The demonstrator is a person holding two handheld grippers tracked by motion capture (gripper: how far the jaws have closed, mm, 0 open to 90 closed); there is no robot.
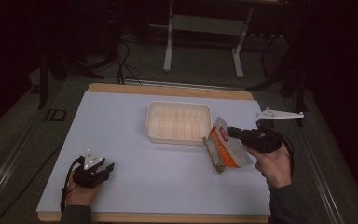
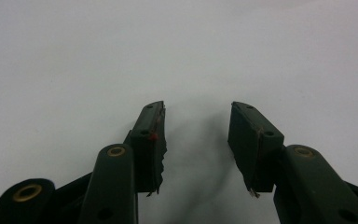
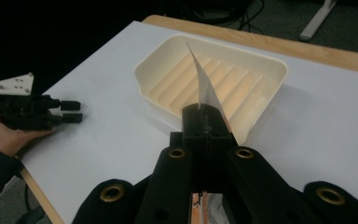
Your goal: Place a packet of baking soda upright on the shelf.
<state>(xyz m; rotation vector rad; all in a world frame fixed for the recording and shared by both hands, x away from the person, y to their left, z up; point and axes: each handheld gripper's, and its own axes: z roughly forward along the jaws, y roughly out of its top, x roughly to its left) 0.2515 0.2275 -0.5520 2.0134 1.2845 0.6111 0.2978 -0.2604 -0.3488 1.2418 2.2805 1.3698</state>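
A dim room with a grey floor surrounds the desk (image 1: 121, 140), whose white top has a wooden edge showing at the far and near sides. Beyond it stand the white legs of a metal frame (image 1: 168, 46) and some dark cables (image 1: 126, 60) on the floor.

A cream ribbed tray (image 1: 179, 122) sits at the middle of the desk, toward the far edge. Just beside its right end, the right gripper (image 1: 230, 133) has its fingers clamped together on the edge of an orange-and-white packet (image 1: 226, 149), held tilted above the desk; the right gripper view shows the packet edge-on, rising thin over the tray.

The left gripper (image 1: 103, 169) rests near the front left corner, and the left gripper view shows its fingers (image 2: 151, 144) apart over bare white.

The packet carries a red label, too small to read.
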